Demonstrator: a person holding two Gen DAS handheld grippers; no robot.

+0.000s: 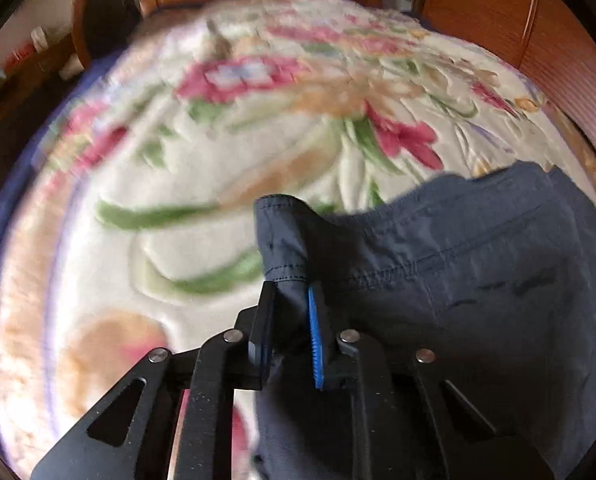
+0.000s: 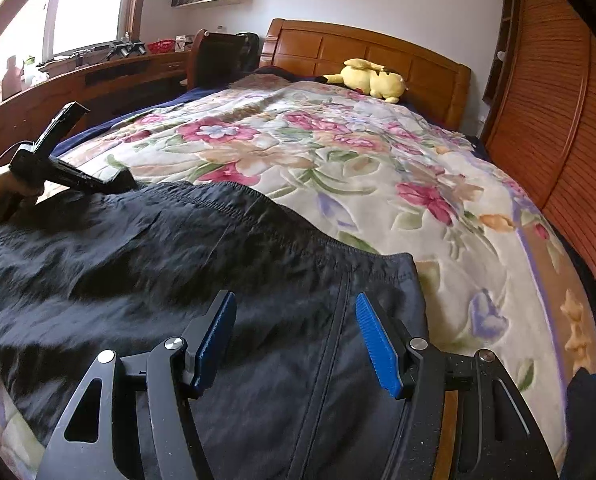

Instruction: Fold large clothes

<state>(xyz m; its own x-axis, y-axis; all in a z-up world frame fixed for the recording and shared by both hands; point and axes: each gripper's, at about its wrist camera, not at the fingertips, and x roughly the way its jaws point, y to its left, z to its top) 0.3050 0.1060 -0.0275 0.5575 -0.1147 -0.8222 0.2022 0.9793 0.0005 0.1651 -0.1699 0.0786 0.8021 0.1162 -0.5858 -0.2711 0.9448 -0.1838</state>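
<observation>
We log: left tool [image 1: 292, 292] pinching dark trousers [image 1: 458, 280] corner at 6 o'clock; right tool [image 2: 296, 304] wide above them on bed [image 2: 418, 168].

Home bedroom: wooden bed [image 2: 362, 52], floral blanket [image 2: 338, 152]

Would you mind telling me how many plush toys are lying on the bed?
1: a yellow plush toy lies at the bed's far end by the wooden headboard; none other shows.
</observation>
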